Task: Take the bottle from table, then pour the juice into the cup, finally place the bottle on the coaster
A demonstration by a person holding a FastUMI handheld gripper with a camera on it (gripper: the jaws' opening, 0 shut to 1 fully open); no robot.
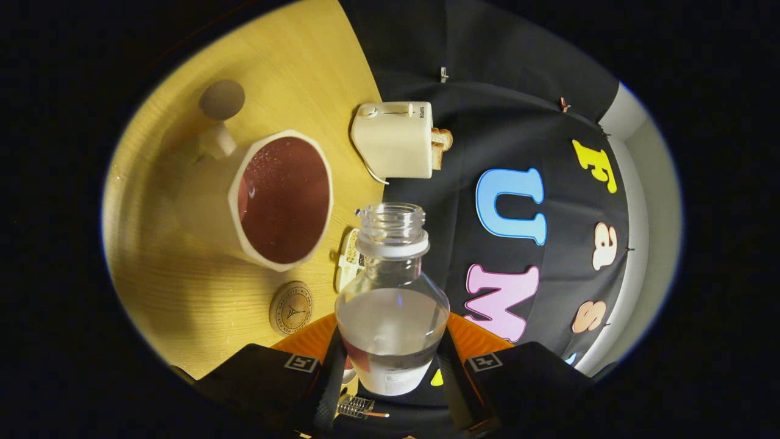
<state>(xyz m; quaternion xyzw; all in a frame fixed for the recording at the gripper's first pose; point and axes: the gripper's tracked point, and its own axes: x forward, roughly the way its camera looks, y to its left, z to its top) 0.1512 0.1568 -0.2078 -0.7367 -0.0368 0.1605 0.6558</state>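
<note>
**Bottle in hand and tipped sideways, pour apparently under way**

Bottle (392, 299) sits clamped between the two fingers (334, 372), one pressing on each side of its lower body, so the gripper (390, 381) is closed on it and the first step, taking it off the worktop (183, 292), is done. The cap is off and the neck points forward, away from the fingers. The whole scene lies rolled over on its side, which suggests the bottle is being tilted. Clear liquid fills its lower half, and none can be seen leaving the mouth.

The cup (281, 198), pale outside and reddish-brown inside, stands on the worktop beside and slightly beyond the bottle's mouth. Whether it already holds any juice I cannot tell. The round coaster (292, 308) lies near the cup's base, just beside the bottle and bare. A cream toaster (393, 139) with bread stands beyond.

By my reading, the pour is in progress or about to start; setting the bottle on the coaster remains.
</note>
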